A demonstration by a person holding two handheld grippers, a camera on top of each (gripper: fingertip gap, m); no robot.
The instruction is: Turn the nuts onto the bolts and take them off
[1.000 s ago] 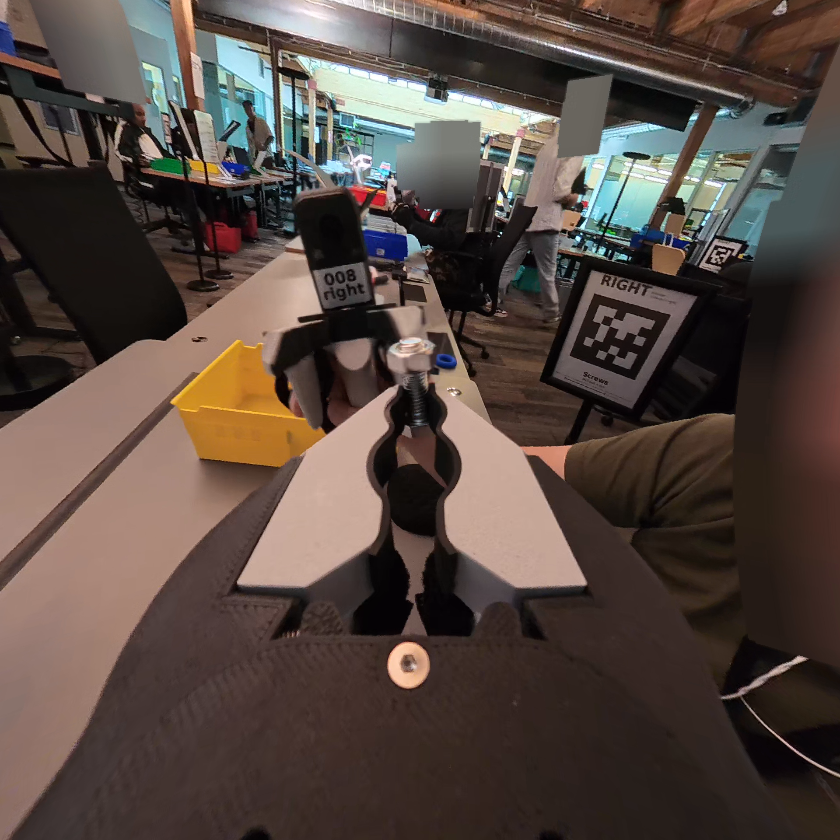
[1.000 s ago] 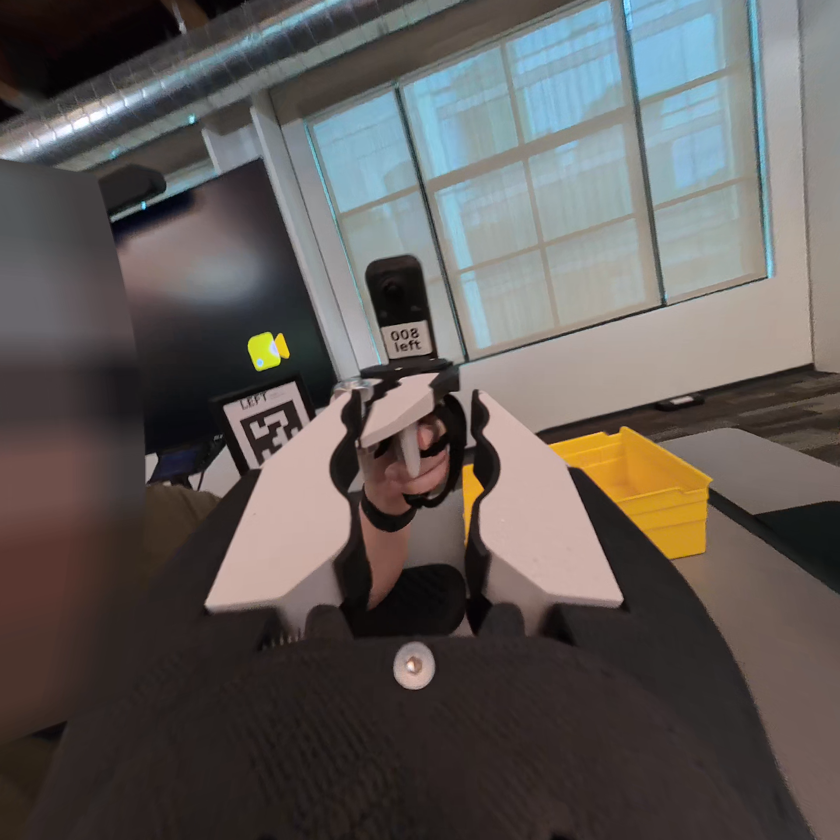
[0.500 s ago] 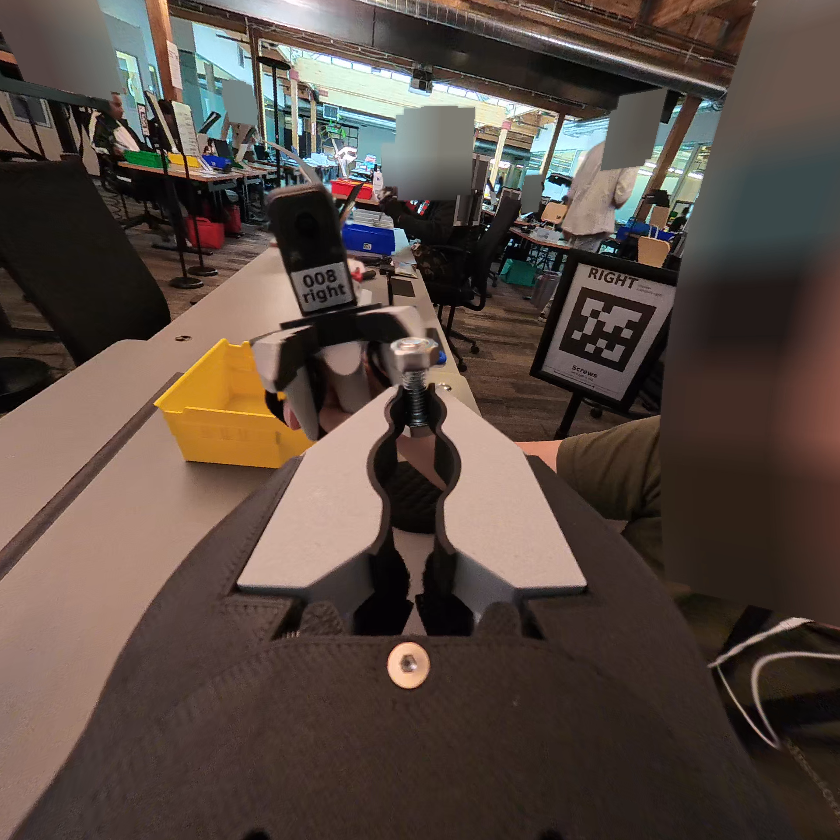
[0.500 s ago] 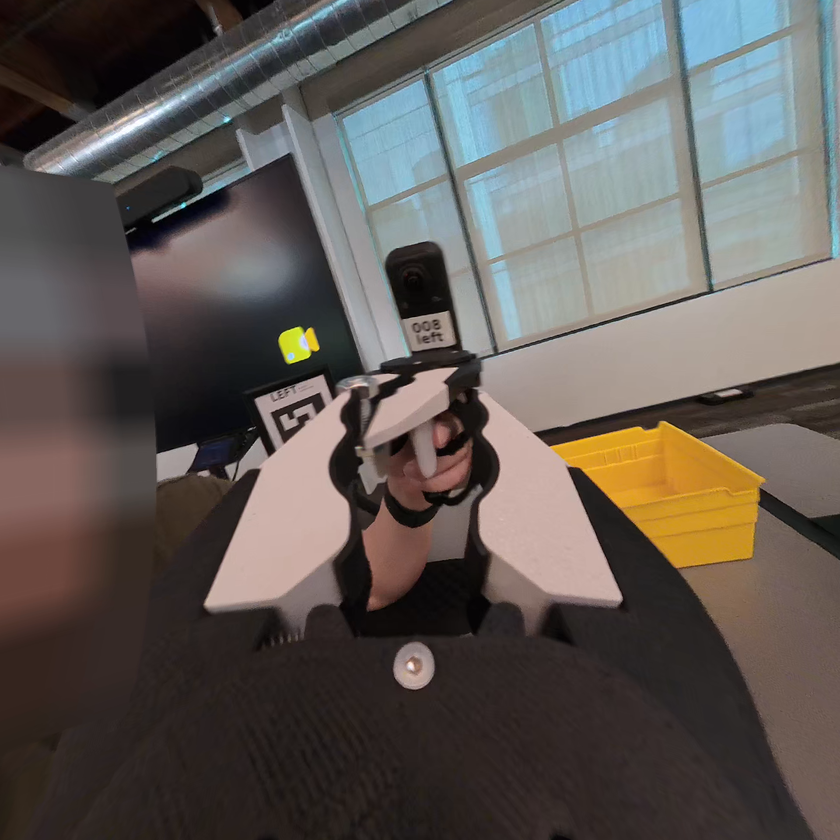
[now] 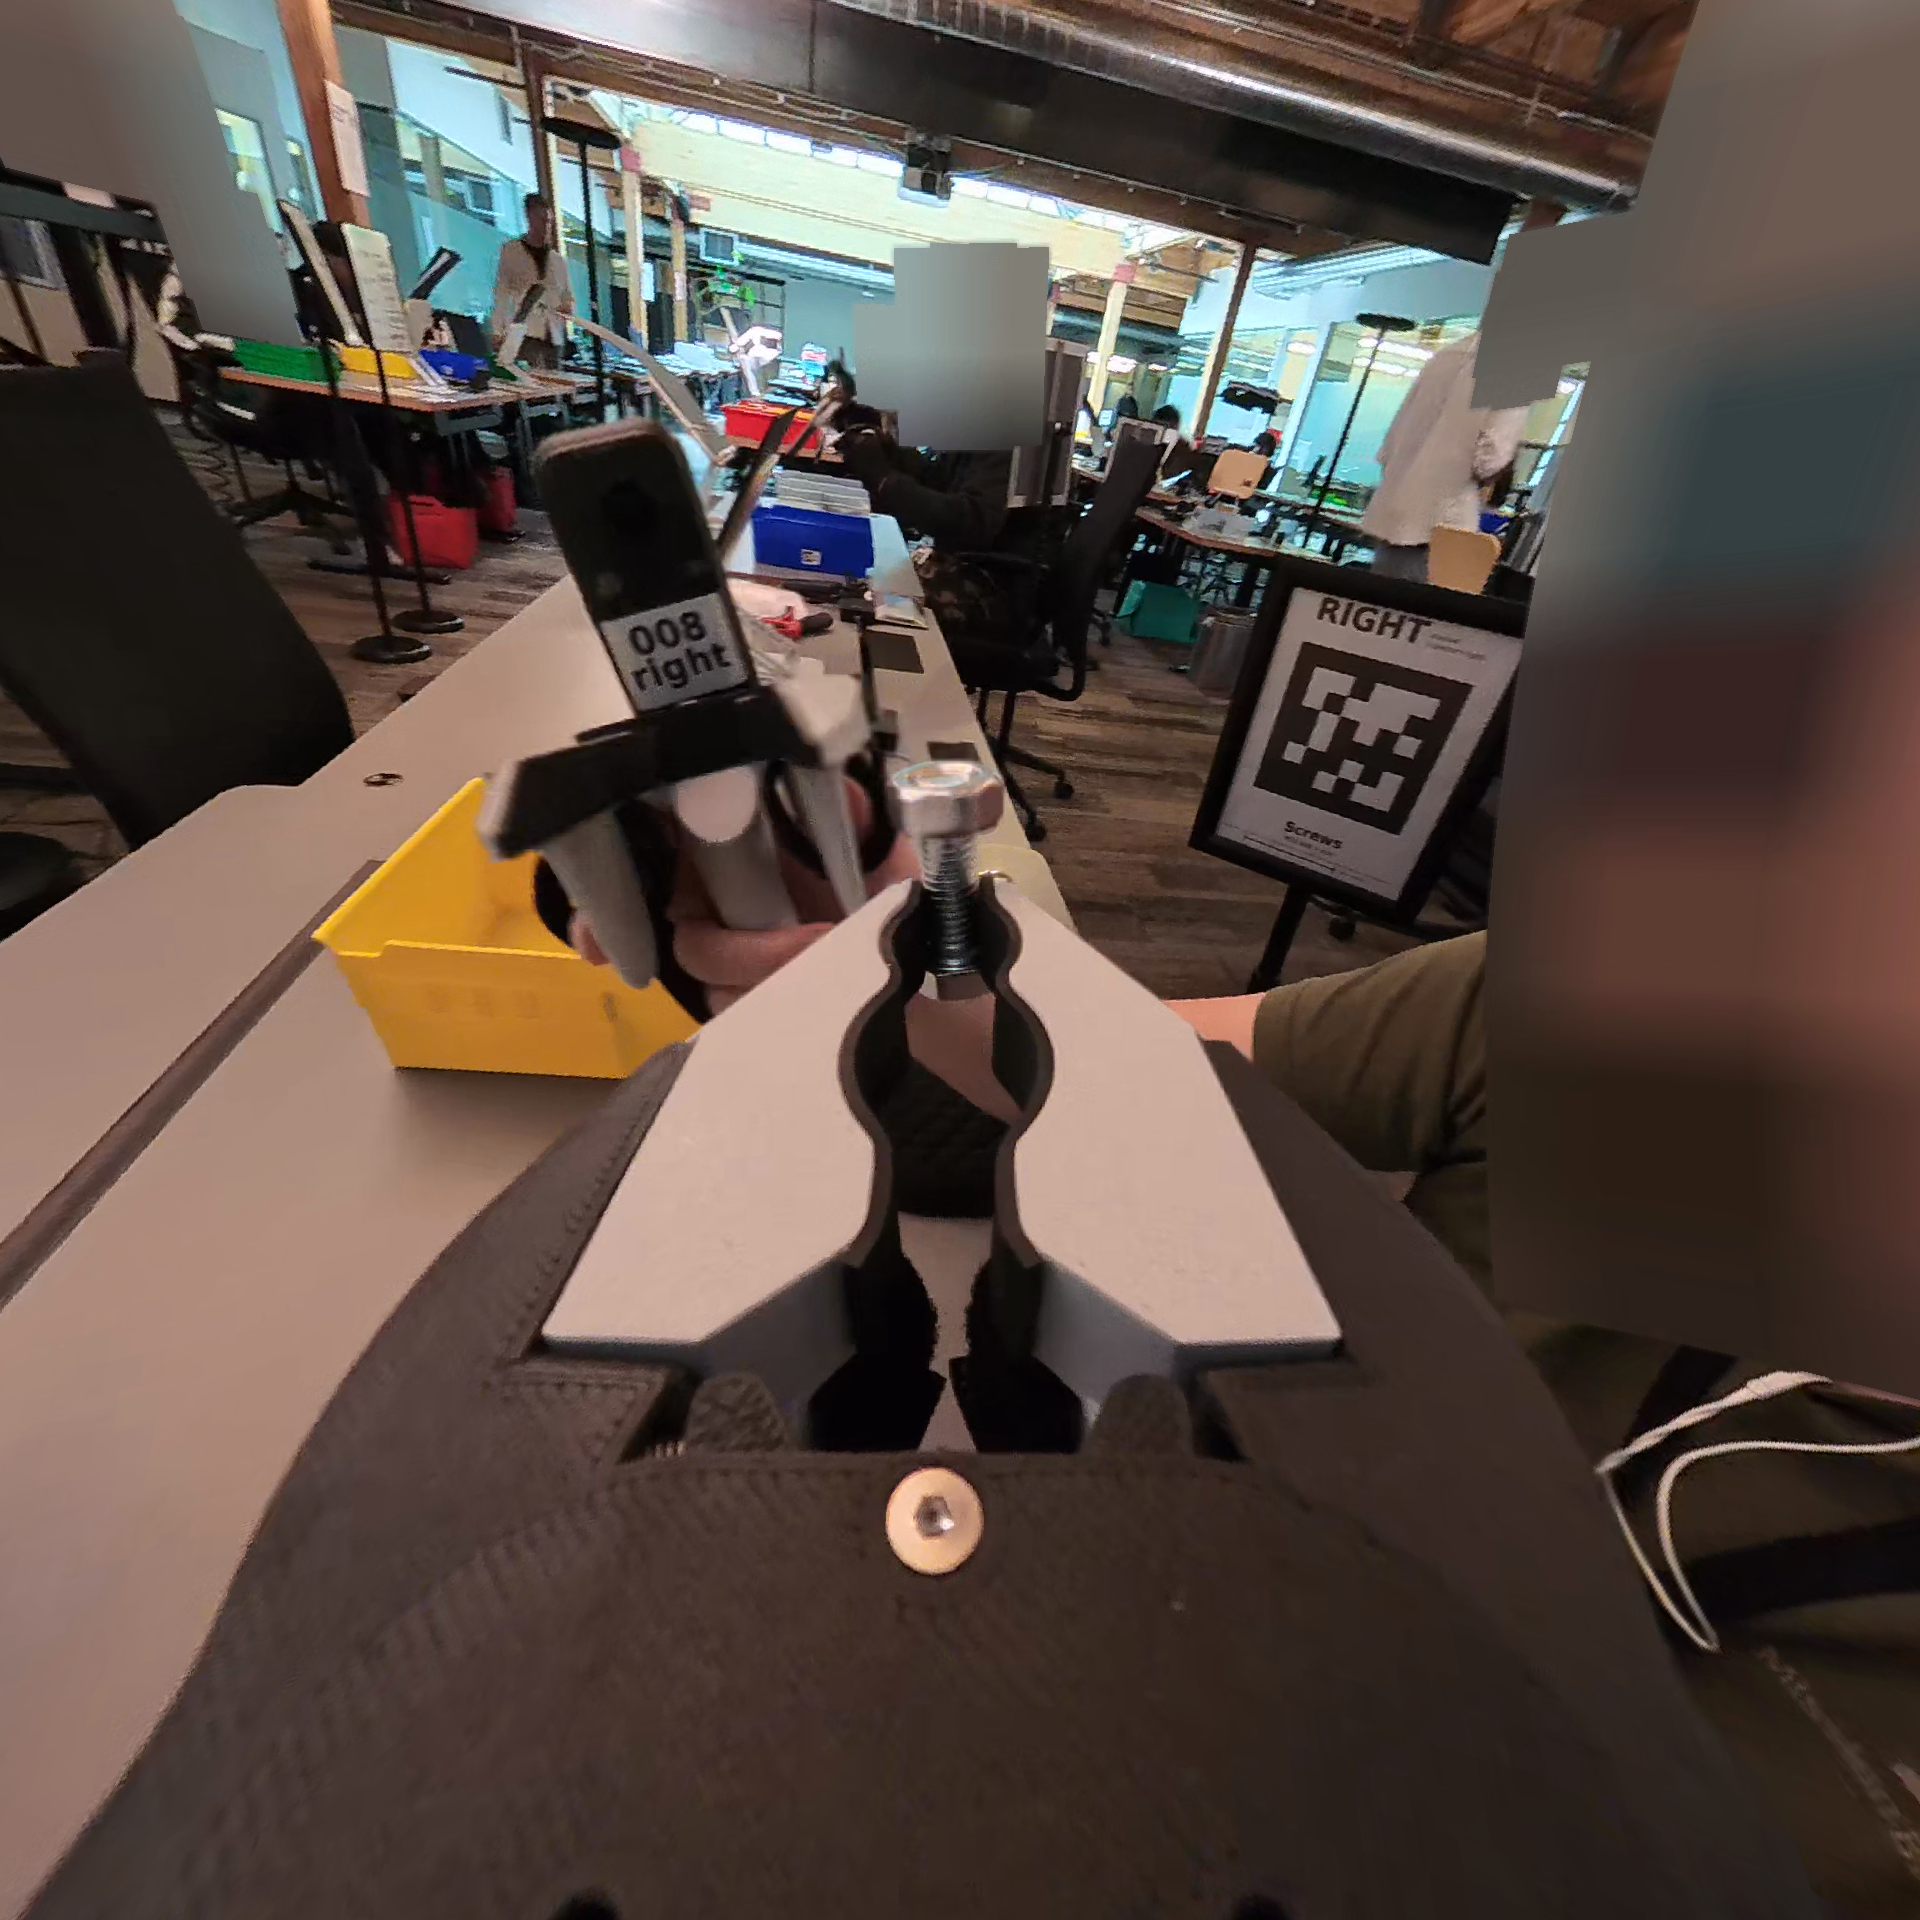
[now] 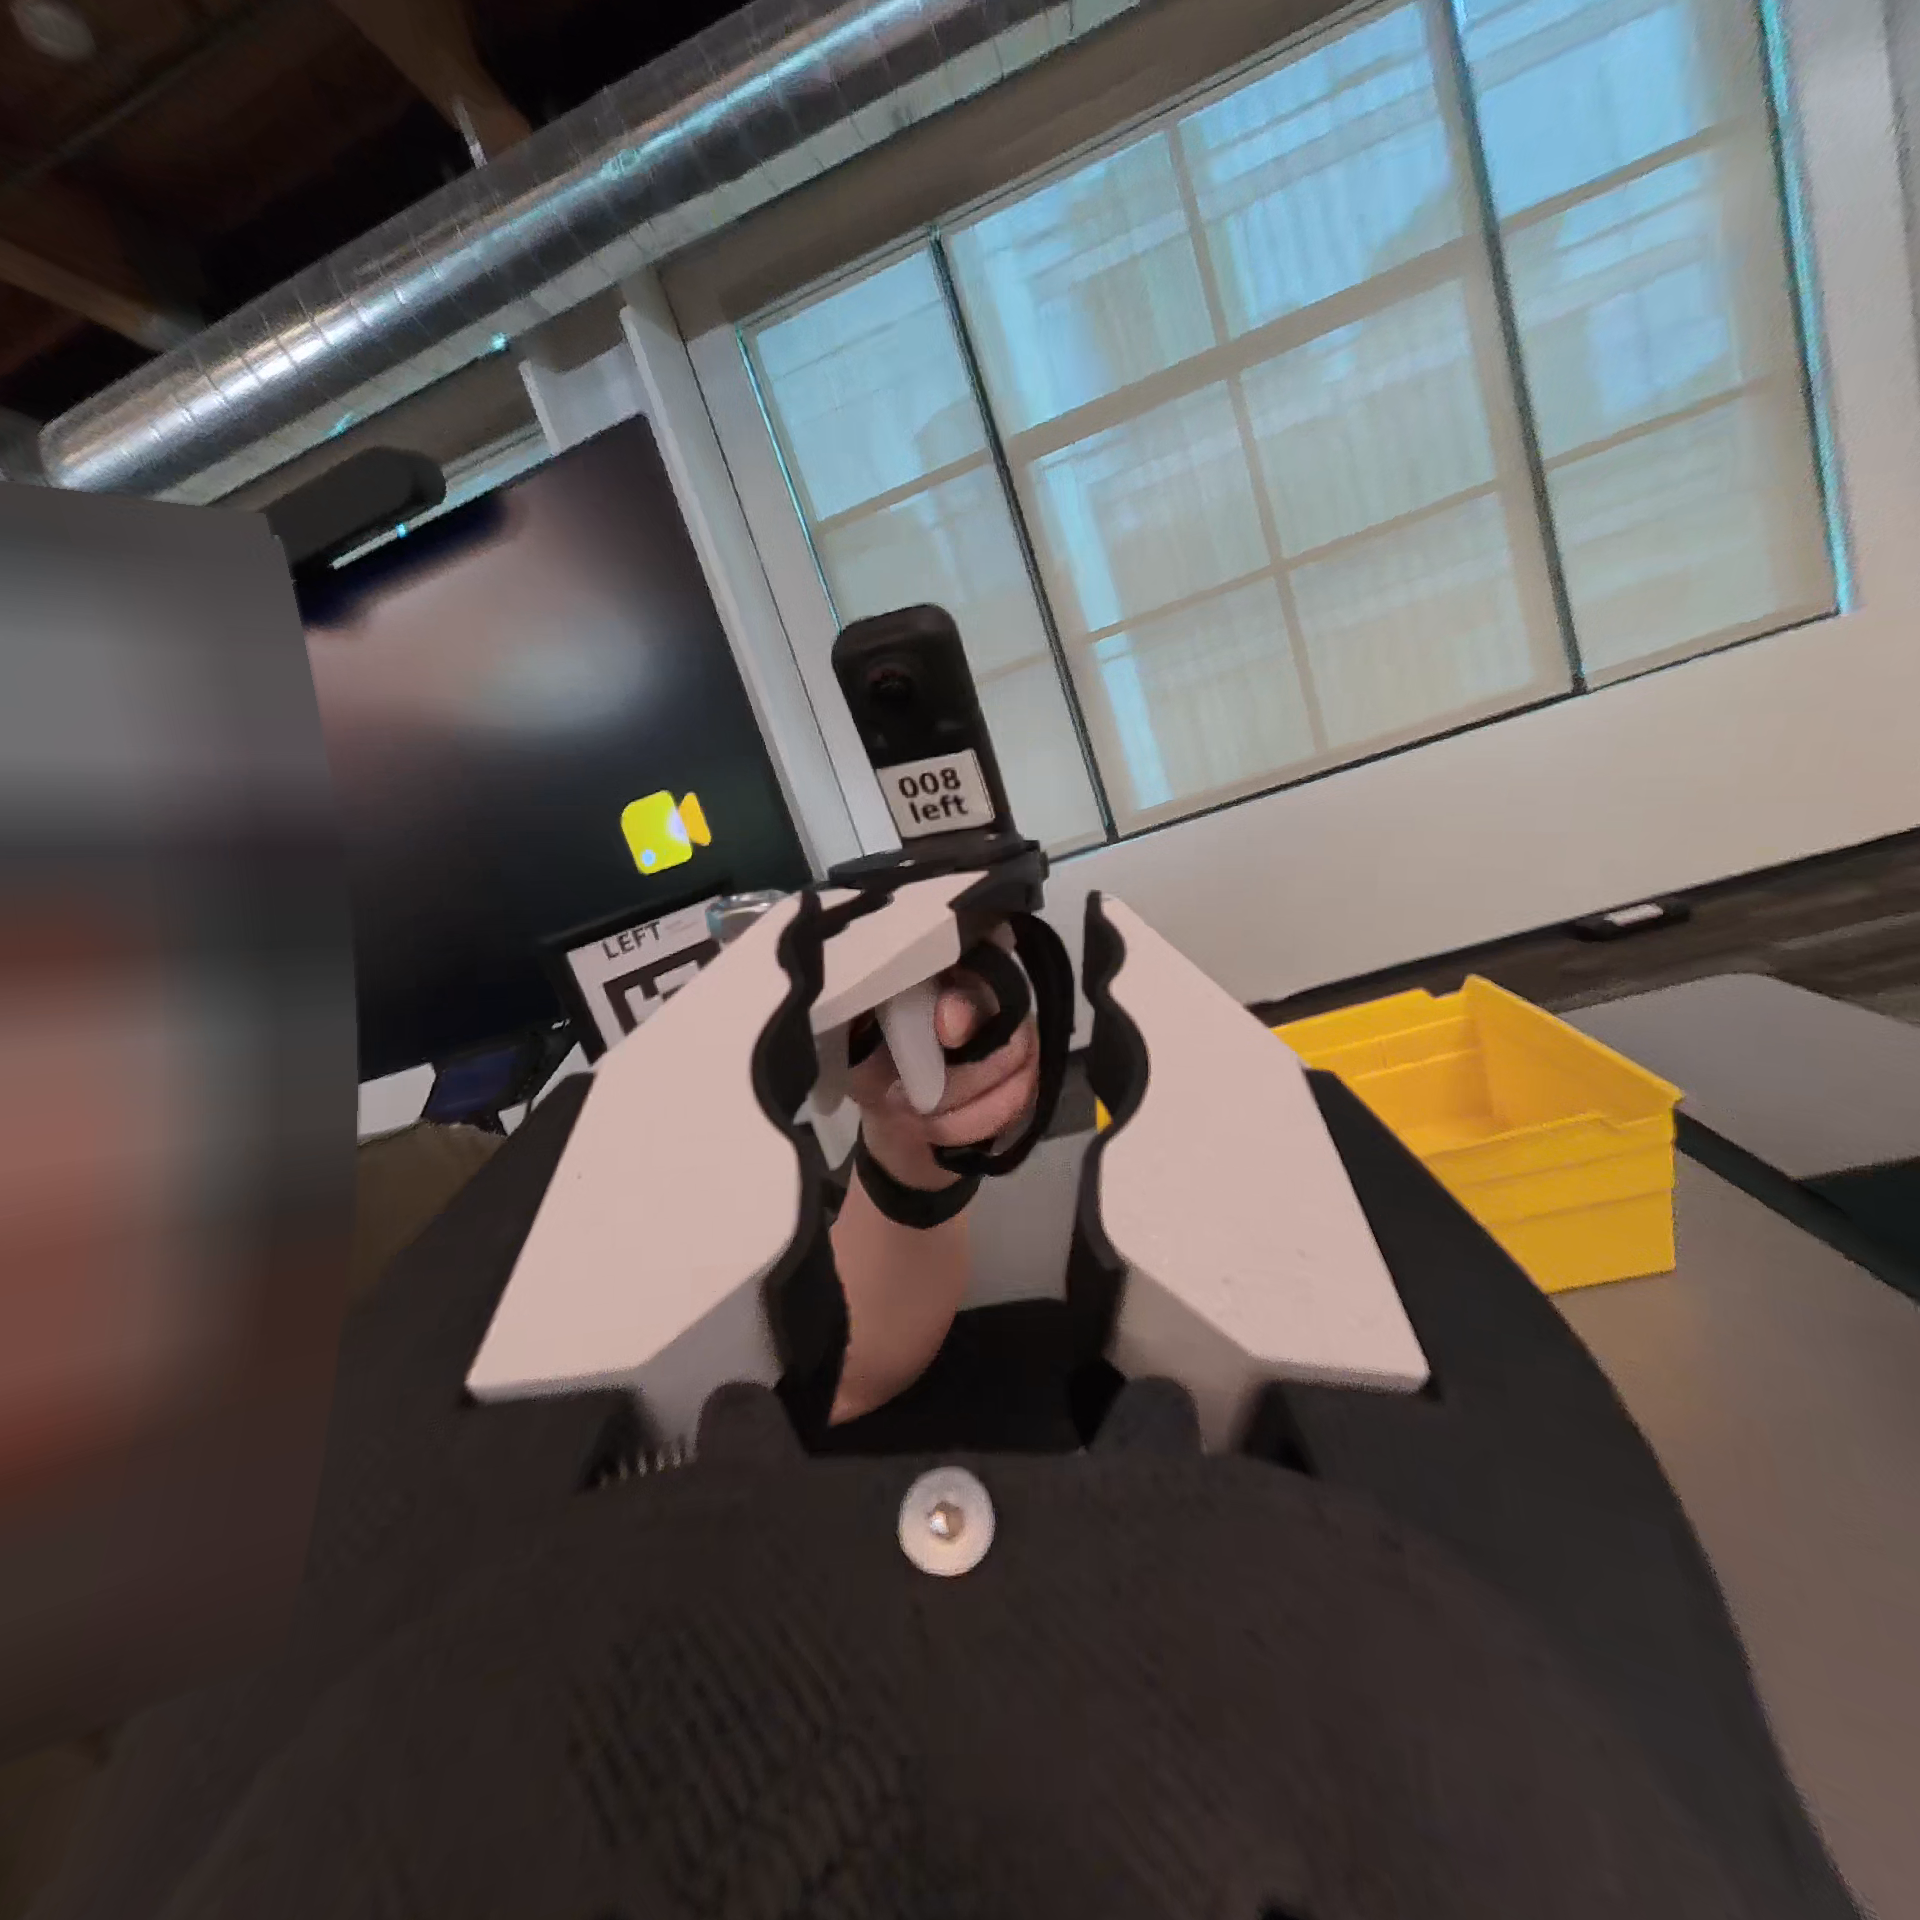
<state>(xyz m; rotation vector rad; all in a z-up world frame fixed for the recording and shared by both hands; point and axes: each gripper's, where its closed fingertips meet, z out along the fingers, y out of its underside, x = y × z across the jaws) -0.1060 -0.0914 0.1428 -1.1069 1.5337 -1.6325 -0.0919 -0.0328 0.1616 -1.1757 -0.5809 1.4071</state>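
A: Left wrist? 
B: Left gripper [image 5: 951,940] pinching bolt [image 5: 948,878] at tips, axis upright, head at 12 o'clock; bin [image 5: 457,971] at 10.
A: Right wrist? 
B: Right gripper [image 6: 945,956] spread, empty; bolt barely visible.

My left gripper [image 5: 951,940] has pale grey wedge fingers [image 5: 727,1174] with wavy black pads, a ribbed black body and one silver screw [image 5: 933,1521]; my right gripper [image 6: 951,971] matches; olive sleeve [image 5: 1371,1049]

bolt [image 5: 948,894] silver | bin [image 5: 488,977] yellow | table [image 5: 156,1195] grey | sign [image 5: 1361,727] black-white checks
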